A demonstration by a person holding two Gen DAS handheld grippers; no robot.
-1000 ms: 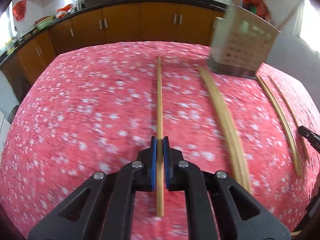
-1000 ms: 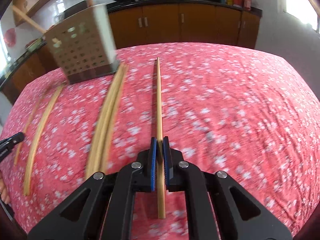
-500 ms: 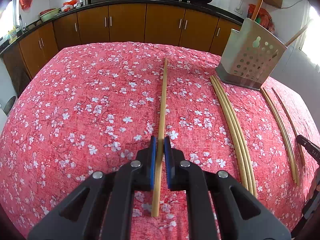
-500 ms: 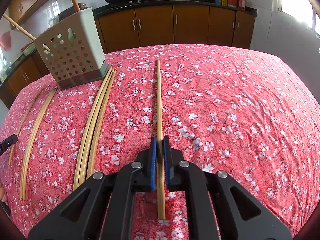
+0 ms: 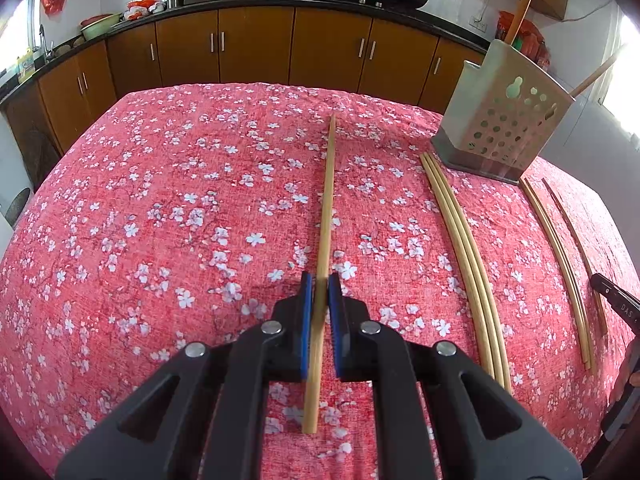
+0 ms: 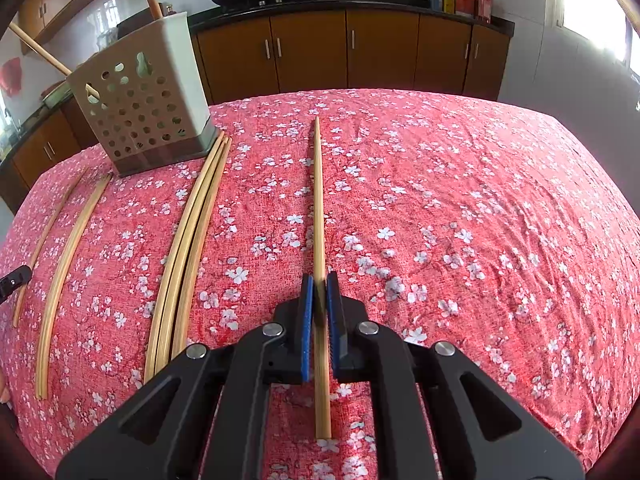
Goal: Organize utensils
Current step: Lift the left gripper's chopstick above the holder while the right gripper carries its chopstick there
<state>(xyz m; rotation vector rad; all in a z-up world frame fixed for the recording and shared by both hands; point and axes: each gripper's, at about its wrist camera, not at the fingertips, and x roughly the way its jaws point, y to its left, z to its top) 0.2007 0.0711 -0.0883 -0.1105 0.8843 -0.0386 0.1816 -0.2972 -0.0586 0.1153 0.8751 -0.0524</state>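
My left gripper (image 5: 320,282) is shut on a long wooden chopstick (image 5: 328,200) that points away over the red floral tablecloth (image 5: 160,220), its far tip leaning a little right. My right gripper (image 6: 318,280) is shut on another chopstick (image 6: 319,200), which runs straight ahead. The perforated beige utensil holder (image 5: 504,120) (image 6: 144,108) stands upright between the two hands, with two sticks poking out of its top. Three loose chopsticks (image 5: 464,248) (image 6: 188,248) lie side by side in front of it.
More chopsticks (image 5: 556,248) (image 6: 68,264) lie on the cloth beyond the holder, near the other gripper's black tip (image 5: 616,300) (image 6: 14,280). Brown kitchen cabinets (image 5: 256,48) with pans on the counter stand behind the table. The table edge (image 6: 580,128) falls away to the right.
Both views were blurred a second ago and are sharp now. The chopstick in my left gripper has tilted slightly, its far tip leaning right. The right chopstick keeps its line.
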